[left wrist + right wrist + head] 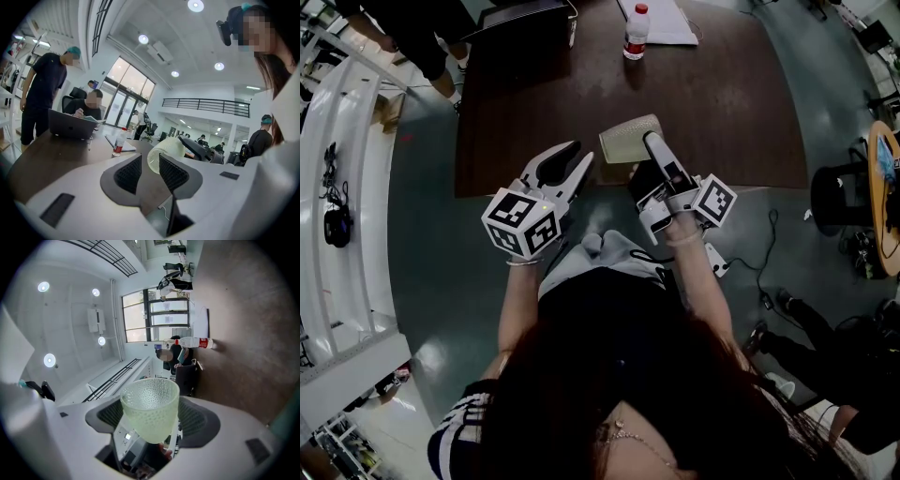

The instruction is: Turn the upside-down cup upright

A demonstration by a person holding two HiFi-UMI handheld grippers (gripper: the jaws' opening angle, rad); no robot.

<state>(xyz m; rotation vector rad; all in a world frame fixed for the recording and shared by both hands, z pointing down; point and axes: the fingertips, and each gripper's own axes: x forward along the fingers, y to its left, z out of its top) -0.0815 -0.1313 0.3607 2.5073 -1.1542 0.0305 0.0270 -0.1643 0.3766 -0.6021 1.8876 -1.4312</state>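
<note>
— What are we holding in the right gripper (pixel 646 145)?

— We are gripping the cup (pixel 630 141), with both pads pressing on its sides. It is a pale green, see-through cup with a dimpled wall, wider at the rim than at the base.

— How is the cup lying?

— It is lying tipped on its side, neither upside down nor upright. In the right gripper view we are looking along it from base to rim, with the mouth pointing away from us. We are keeping it over the tabletop (pixel 722 112), just inside the near edge and about midway along it. We cannot tell whether it is touching the wood.

— And what are we doing with the left gripper (pixel 581 152)?

— We are holding it at the near edge, just to the left of the cup. Its fingers are standing a narrow way apart with nothing between them. The cup is showing beyond the gap.

— Is anything else sitting on the tabletop?

— A water bottle (pixel 635 33) is standing near the far edge.
</note>
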